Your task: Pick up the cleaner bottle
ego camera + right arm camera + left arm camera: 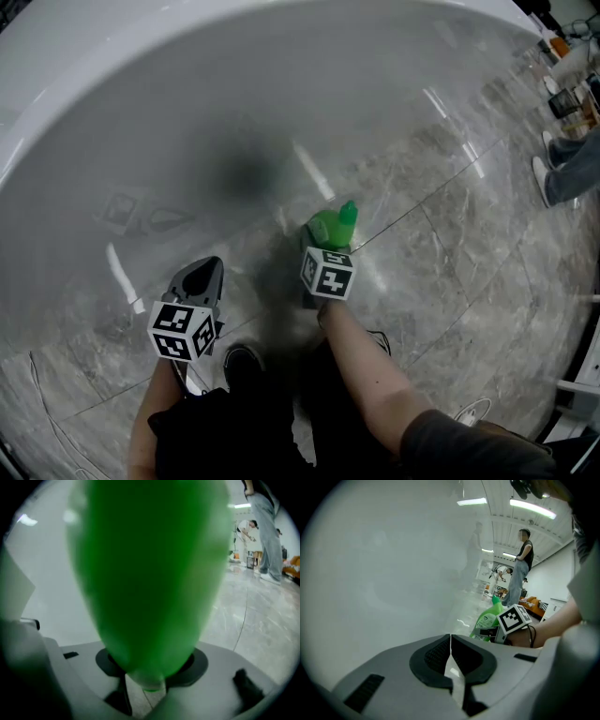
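Observation:
The green cleaner bottle (330, 228) stands upright on the grey marble floor, close to a white curved wall. My right gripper (322, 247) reaches it from the near side, with its jaws around the bottle's body. In the right gripper view the bottle (150, 573) fills the picture and both dark pads press its sides at the right gripper (151, 670). My left gripper (204, 274) hangs to the left, apart from the bottle. Its jaws meet with nothing between them, as the left gripper (450, 641) shows in its own view. From there the bottle (486, 619) is visible at the right.
A large white curved wall (187, 75) rises behind the bottle. The marble floor (450, 244) stretches to the right. A person (520, 569) stands far off, and their legs (567, 169) show at the right edge. My own shoe (242, 361) is below the grippers.

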`<control>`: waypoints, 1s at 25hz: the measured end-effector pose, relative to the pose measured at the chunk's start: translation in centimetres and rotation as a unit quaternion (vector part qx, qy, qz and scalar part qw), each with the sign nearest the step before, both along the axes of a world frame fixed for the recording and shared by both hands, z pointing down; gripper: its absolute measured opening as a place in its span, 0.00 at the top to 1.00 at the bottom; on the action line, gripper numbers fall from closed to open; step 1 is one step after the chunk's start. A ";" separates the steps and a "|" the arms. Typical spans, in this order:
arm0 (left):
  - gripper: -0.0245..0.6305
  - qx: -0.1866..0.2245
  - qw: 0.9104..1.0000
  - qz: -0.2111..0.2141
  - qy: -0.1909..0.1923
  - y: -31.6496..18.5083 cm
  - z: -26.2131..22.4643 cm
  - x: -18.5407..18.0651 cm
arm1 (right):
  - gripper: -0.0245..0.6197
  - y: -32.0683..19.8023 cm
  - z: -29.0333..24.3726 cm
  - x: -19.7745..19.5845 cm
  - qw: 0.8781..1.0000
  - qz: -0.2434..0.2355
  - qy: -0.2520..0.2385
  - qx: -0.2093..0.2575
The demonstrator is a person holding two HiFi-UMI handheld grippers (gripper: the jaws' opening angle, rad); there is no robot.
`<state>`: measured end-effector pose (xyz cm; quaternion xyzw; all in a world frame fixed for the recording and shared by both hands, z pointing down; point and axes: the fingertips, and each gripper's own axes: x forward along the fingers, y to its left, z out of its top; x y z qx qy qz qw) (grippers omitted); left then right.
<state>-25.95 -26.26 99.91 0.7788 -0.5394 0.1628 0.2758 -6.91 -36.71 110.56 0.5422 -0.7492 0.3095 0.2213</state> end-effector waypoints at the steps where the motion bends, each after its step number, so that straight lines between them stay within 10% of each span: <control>1: 0.94 0.001 1.000 0.005 0.001 0.0 -0.1 0.2 | 0.64 0.1 0.1 0.0 1.000 0.010 -0.022 -0.017; 13: 0.94 0.007 1.000 0.023 -0.003 1.5 -2.6 -0.5 | 0.65 1.7 -4.6 -3.3 0.972 0.048 -0.221 -0.065; 25: 0.94 -0.005 1.000 0.028 -0.011 5.5 -18.2 3.6 | 0.65 6.7 -26.2 -0.4 0.932 0.052 -0.356 -0.043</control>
